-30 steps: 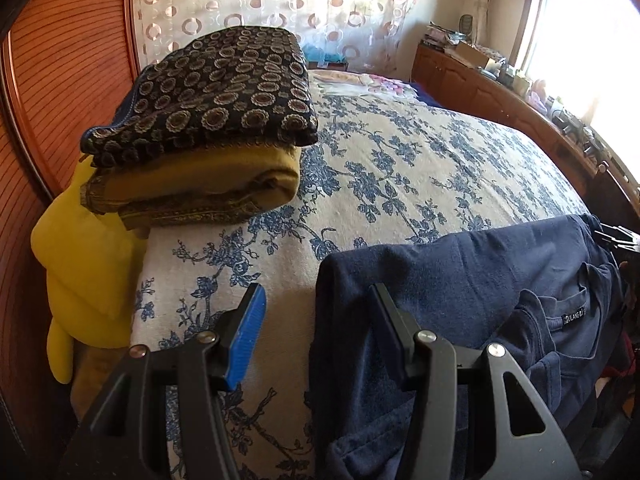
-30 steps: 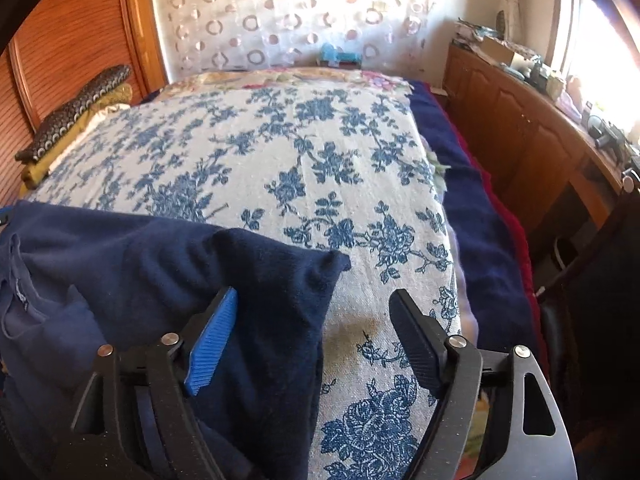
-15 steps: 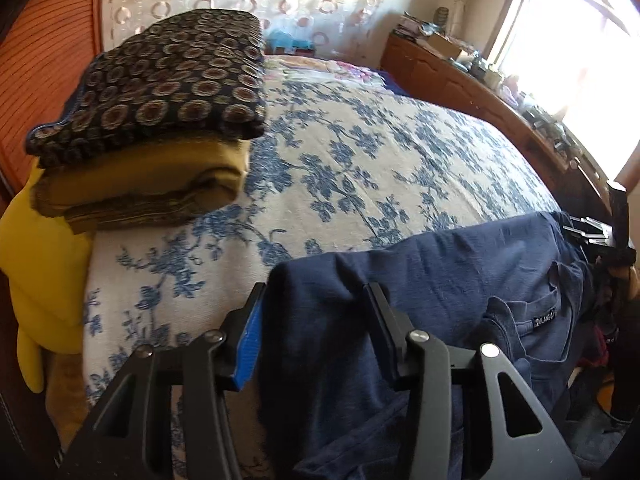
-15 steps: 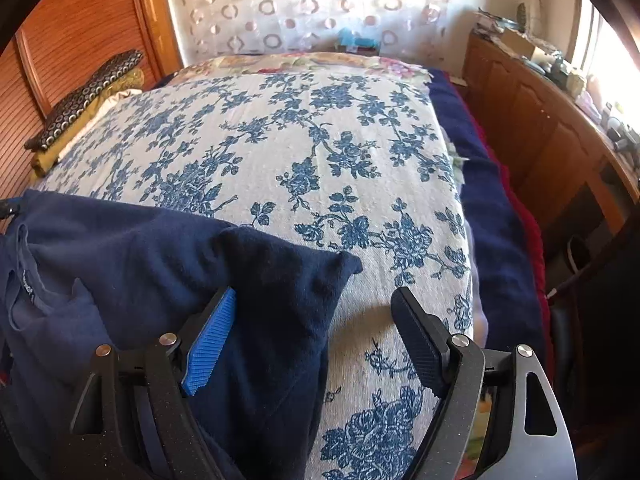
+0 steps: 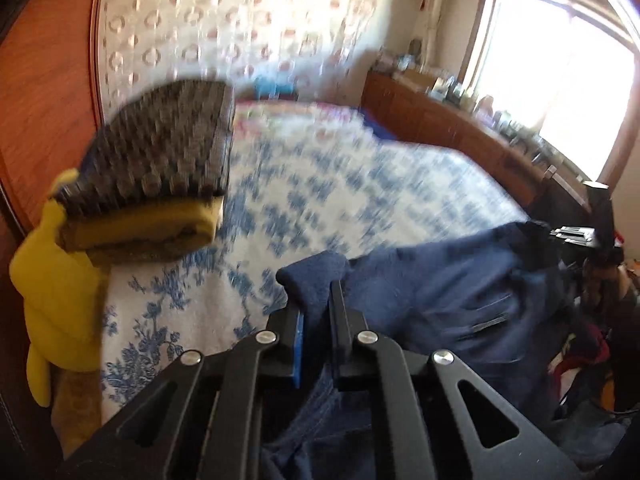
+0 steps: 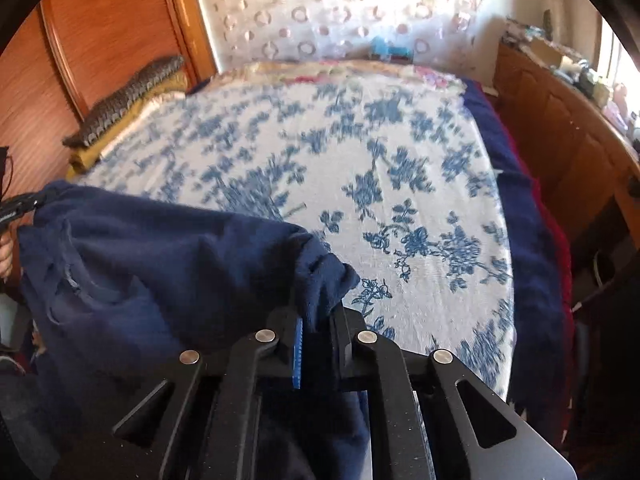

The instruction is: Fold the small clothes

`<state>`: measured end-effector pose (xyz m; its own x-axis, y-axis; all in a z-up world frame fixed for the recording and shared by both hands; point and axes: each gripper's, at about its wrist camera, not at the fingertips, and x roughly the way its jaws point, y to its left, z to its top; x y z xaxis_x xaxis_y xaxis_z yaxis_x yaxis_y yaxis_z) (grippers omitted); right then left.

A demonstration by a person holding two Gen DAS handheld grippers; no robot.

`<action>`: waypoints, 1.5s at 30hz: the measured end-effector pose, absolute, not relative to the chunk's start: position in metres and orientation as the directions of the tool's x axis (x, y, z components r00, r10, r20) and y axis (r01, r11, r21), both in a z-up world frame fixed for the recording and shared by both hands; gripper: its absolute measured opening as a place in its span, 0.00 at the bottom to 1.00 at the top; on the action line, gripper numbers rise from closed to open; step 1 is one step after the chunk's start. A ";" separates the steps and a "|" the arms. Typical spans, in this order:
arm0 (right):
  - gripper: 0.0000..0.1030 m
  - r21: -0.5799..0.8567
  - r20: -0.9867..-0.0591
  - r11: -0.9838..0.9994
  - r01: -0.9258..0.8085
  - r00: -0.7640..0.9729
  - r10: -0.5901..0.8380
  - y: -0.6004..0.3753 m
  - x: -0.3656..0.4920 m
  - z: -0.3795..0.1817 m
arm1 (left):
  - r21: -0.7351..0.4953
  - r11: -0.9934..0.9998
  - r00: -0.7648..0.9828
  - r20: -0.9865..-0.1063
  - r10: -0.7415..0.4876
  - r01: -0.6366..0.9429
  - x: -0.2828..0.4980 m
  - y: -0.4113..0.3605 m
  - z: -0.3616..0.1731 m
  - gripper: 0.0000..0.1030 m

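Gripping navy garment (image 5: 460, 300), both tools.

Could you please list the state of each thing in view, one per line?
Left claw: shut on a corner of the navy garment.
Right claw: shut on another corner of it.
Navy garment: unfolded, bunched, lifted at both gripped corners, near edge of the bed.
Stack of cloths: folded, dotted dark one on top of mustard ones.
Bedspread: spread flat over the bed.
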<state>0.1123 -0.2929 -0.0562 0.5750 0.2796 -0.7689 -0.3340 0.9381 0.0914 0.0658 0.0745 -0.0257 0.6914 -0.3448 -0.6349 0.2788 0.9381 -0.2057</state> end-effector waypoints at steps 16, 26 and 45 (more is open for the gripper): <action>0.06 -0.017 -0.459 0.940 -0.341 0.838 0.296 -0.296 -0.001 0.143 | -0.183 0.911 0.866 -0.287 -0.410 0.370 -0.013 0.085 0.135 0.06; 0.06 -0.092 -0.295 0.922 -0.376 0.895 0.335 -0.290 -0.042 0.234 | -0.143 0.917 0.913 -0.120 -0.391 0.373 -0.042 0.107 0.197 0.06; 0.07 -0.098 -0.472 0.959 -0.266 0.861 0.191 -0.300 0.172 0.179 | -0.031 0.982 0.929 -0.320 -0.187 0.187 0.161 0.096 0.143 0.15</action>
<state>0.1722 -0.3000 0.1789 0.8605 0.1908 -0.4723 -0.2665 0.9588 -0.0982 0.1608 0.0965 0.1430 0.9288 -0.1873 -0.3197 0.1872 0.9818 -0.0313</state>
